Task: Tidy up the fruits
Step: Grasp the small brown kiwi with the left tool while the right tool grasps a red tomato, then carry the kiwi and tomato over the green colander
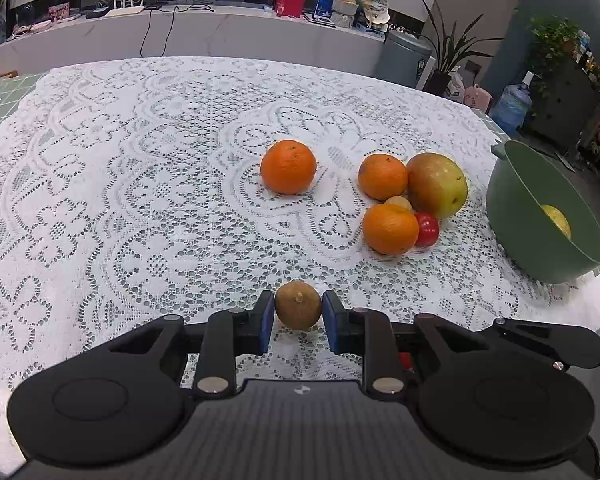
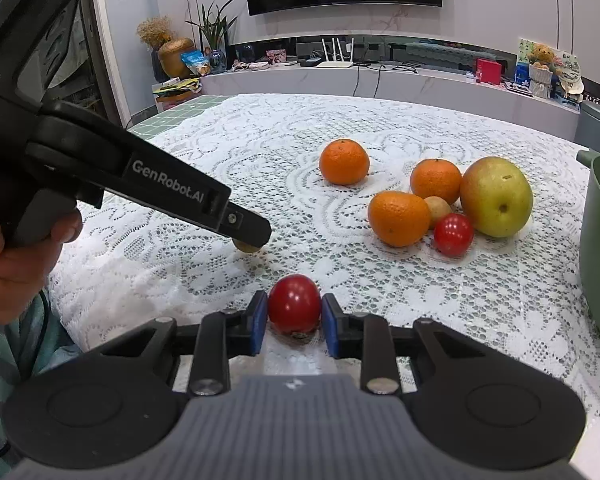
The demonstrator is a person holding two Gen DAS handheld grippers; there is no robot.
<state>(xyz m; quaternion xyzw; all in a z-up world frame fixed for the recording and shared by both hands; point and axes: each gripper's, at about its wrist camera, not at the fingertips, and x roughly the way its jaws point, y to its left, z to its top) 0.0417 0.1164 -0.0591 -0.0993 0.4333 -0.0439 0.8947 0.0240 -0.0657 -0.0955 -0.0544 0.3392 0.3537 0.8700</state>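
**Two grippers, each clamped on a small fruit above a lace-covered table**

Left wrist view: the left gripper (image 1: pixel 299 314), at lower centre of the frame, has its blue pads pressed against both sides of a small brown fruit (image 1: pixel 299 305), stem stub facing the camera. Right wrist view: the right gripper (image 2: pixel 294 316), also at lower centre, is closed on a red tomato (image 2: pixel 294 303), one pad touching each flank. No earlier picture is supplied.

Remaining fruit lies in the right half of both views. A lone orange (image 1: pixel 288 166) sits near centre, apart from a cluster to its right. The cluster comprises a rear orange (image 1: pixel 382 176), a front orange (image 1: pixel 390 229), a large yellow-green apple (image 1: pixel 437 185) touching the rear orange, a second small brown fruit (image 1: pixel 399 203) wedged among them, and a second red tomato (image 1: pixel 427 229) just beside the front orange.

A green bowl (image 1: pixel 528 240) stands at the right edge, well apart from the cluster, with one yellow fruit (image 1: pixel 557 220) inside.

All items rest on a white lace tablecloth (image 1: pixel 140 200). In the right wrist view, a person's hand (image 2: pixel 16 256) at the left edge grips the left gripper's handle.
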